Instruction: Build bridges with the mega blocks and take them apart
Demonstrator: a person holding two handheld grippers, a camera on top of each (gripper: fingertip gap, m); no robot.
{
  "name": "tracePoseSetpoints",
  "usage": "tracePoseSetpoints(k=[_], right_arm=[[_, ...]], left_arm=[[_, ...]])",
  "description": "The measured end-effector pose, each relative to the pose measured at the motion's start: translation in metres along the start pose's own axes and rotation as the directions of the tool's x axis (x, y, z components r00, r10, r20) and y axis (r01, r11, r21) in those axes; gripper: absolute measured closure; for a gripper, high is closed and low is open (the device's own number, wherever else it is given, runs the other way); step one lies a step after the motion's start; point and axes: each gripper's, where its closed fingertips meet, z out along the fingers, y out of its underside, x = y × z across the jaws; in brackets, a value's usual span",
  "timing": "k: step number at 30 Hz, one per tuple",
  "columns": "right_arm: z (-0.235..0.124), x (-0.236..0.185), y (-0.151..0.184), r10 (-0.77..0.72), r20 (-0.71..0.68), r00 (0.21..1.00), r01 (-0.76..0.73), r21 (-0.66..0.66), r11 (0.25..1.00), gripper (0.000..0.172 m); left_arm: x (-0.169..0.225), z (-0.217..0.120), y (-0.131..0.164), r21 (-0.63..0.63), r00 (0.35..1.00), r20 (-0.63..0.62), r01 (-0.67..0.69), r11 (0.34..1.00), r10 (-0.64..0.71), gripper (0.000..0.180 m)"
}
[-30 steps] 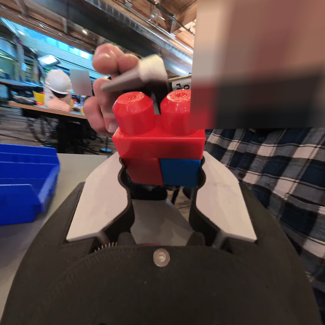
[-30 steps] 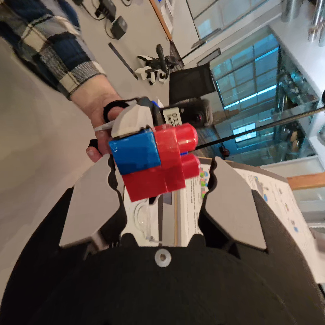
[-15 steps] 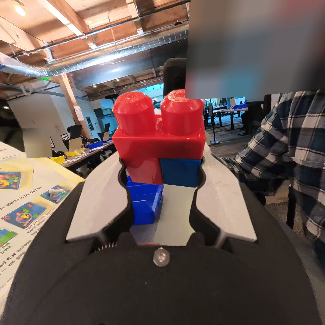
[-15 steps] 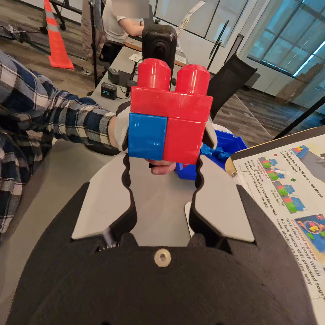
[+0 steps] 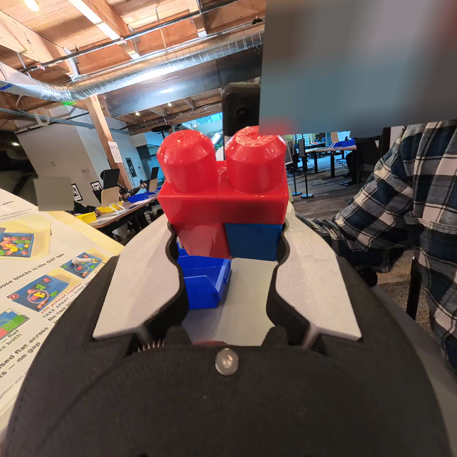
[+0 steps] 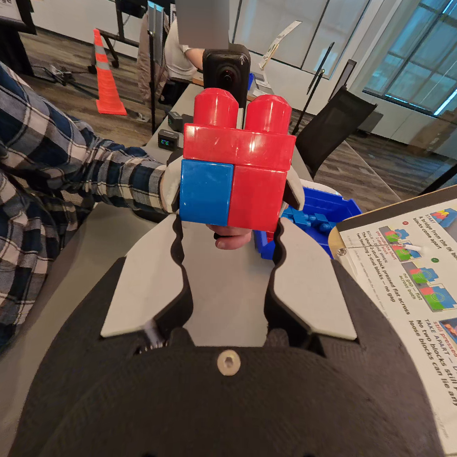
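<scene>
A small bridge is held in the air between both grippers: a red two-stud block sits across a red block and a blue block. My left gripper is shut on the two lower blocks, one pad on each outer side. In the right wrist view the same bridge shows from the other side, with the top red block, the blue block and the red block. My right gripper is shut on the lower edge of these two blocks. The left gripper's fingers grip from the far side.
A blue bin with blue blocks stands on the grey table; it also shows in the left wrist view. An instruction sheet lies beside it. A plaid sleeve, a black camera and an orange cone are around. Both grippers' tips are close together, under 4 cm apart.
A second ago my right gripper stood open around the tilted bridge; its pads have closed on the lower blocks. Both grippers swung level with the bridge. The left grasp has not changed.
</scene>
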Motion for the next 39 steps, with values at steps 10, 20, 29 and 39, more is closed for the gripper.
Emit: tracePoseSetpoints(k=[10, 20, 29, 39], right_arm=[[-0.009, 0.0, 0.026, -0.05, 0.062, 0.997, 0.057, -0.117, 0.991, 0.1], [-0.003, -0.006, 0.019, -0.098, 0.037, 0.994, 0.102, -0.105, 0.989, 0.095], [-0.001, -0.01, 0.021, -0.103, 0.038, 0.994, 0.108, -0.171, 0.979, 0.096], [0.003, -0.017, 0.021, -0.09, 0.069, 0.994, 0.1, -0.159, 0.982, 0.096]], left_arm=[[0.001, -0.007, -0.01, -0.033, 0.999, 0.027, -0.023, 0.999, 0.024, 0.099], [0.007, -0.011, -0.009, -0.02, 0.999, 0.027, -0.041, 0.999, 0.042, 0.109], [0.013, -0.008, -0.006, -0.018, 0.998, 0.014, -0.054, 0.998, 0.055, 0.109], [0.022, -0.006, -0.011, 0.0, 0.997, -0.019, -0.074, 0.997, 0.074, 0.11]])
